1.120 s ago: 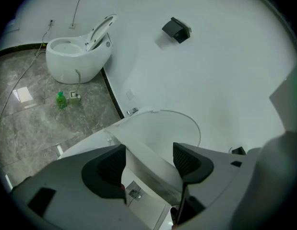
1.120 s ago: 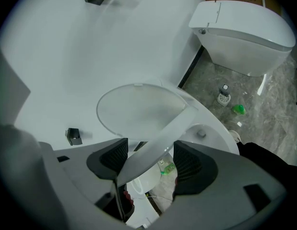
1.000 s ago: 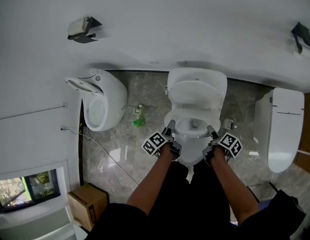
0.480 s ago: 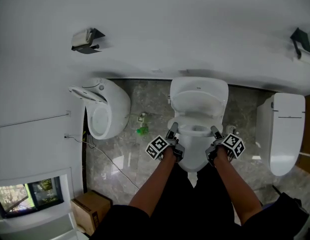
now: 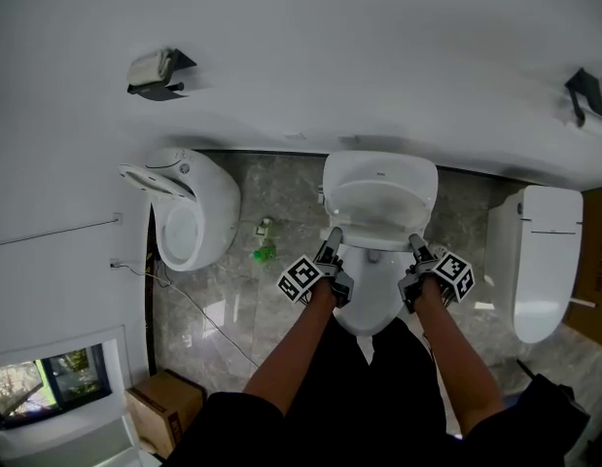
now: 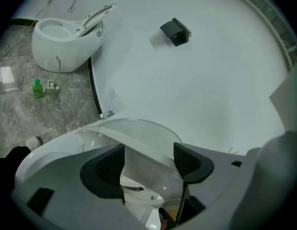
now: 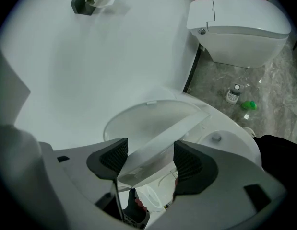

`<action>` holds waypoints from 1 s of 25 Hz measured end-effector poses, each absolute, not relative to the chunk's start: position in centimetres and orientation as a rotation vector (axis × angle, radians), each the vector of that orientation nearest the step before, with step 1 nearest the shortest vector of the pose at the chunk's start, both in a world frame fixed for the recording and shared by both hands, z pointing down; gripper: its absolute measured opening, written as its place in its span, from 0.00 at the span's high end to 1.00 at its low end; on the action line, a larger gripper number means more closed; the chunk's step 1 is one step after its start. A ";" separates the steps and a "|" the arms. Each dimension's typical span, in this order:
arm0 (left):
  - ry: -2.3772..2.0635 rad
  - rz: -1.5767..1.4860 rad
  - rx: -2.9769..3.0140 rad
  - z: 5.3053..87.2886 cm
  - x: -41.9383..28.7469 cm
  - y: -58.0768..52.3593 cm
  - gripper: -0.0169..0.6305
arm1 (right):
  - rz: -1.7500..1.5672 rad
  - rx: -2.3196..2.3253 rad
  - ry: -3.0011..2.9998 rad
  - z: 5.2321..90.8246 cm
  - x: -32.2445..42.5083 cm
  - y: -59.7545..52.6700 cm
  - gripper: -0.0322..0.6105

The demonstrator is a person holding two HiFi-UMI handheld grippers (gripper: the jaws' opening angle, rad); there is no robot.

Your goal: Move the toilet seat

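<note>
I'm looking straight down on a white ceramic toilet (image 5: 371,300) at the centre of the head view, with its oval lid (image 5: 380,195) tipped back toward the white wall (image 5: 310,56) at 12 o'clock. The white plastic toilet seat (image 5: 376,240) is off the bowl rim, held part-way up as a pale band across the bowl's opening.

My left gripper (image 5: 332,251) is on the seat's edge at 9 o'clock and my right gripper (image 5: 415,249) is on the edge at 3 o'clock. In the left gripper view the seat (image 6: 148,164) runs between the two dark ribbed pads and fills the gap, so the left gripper (image 6: 149,159) is clamped on it. The right gripper view shows the same. The seat's slanted edge (image 7: 160,145) sits pinched between the pads of the right gripper (image 7: 150,159), with the lid (image 7: 148,116) behind it.

At 9 o'clock from the toilet stands a rounded white toilet (image 5: 189,212) with its cover lifted. At 3 o'clock is a boxy white toilet (image 5: 539,261) with its lid shut. A small green bottle (image 5: 265,253) lies on the grey marbled floor (image 5: 232,290) between the centre toilet and the rounded one. A black paper-roll holder (image 5: 155,72) hangs on the wall at 10 o'clock. A brown cardboard box (image 5: 169,404) sits at 7 o'clock.
</note>
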State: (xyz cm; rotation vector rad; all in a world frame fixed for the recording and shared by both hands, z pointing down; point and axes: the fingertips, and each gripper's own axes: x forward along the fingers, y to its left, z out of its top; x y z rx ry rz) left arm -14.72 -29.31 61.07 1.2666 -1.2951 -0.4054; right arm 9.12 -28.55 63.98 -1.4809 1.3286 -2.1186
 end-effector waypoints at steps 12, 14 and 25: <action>-1.305 -0.419 1.271 61.1 -14.7 -32.4 0.47 | -1.953 -1.426 1.344 63.7 9.6 -31.3 0.51; -1.307 -0.424 1.276 61.1 -14.7 -32.9 0.47 | -1.950 -1.419 1.342 63.8 9.6 -31.7 0.51; -1.281 -0.444 1.298 61.4 -14.6 -35.3 0.47 | -1.860 -1.408 1.317 64.1 9.9 -33.9 0.51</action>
